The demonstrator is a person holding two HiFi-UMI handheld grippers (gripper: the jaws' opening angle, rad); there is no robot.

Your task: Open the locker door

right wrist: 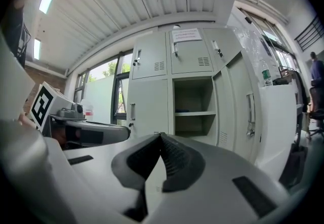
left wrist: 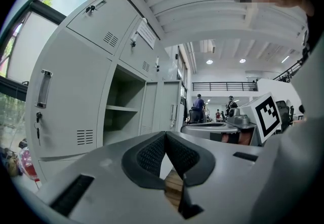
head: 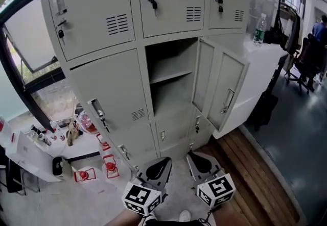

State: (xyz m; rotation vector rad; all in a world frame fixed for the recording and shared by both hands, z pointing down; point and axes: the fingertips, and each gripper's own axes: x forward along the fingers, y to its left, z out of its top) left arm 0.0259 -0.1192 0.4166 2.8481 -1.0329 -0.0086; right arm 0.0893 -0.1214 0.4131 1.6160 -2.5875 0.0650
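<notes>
Right gripper [right wrist: 160, 136] closed, empty, ribbed black pads [right wrist: 174, 156] meeting at the tips. Left gripper [left wrist: 165, 134] same. Both low, apart from the lockers. Grey sheet-metal locker door [head: 220, 89] stands swung open rightward, flat shelf [head: 171, 75] visible inside.

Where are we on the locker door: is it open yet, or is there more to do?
Done: the locker door stands swung wide to the right, exposing the shelf inside. In hand: nothing. The left gripper and right gripper both have their jaws together and empty, held low and clear of the lockers. Left: nothing apparent; the opening looks complete.
</notes>
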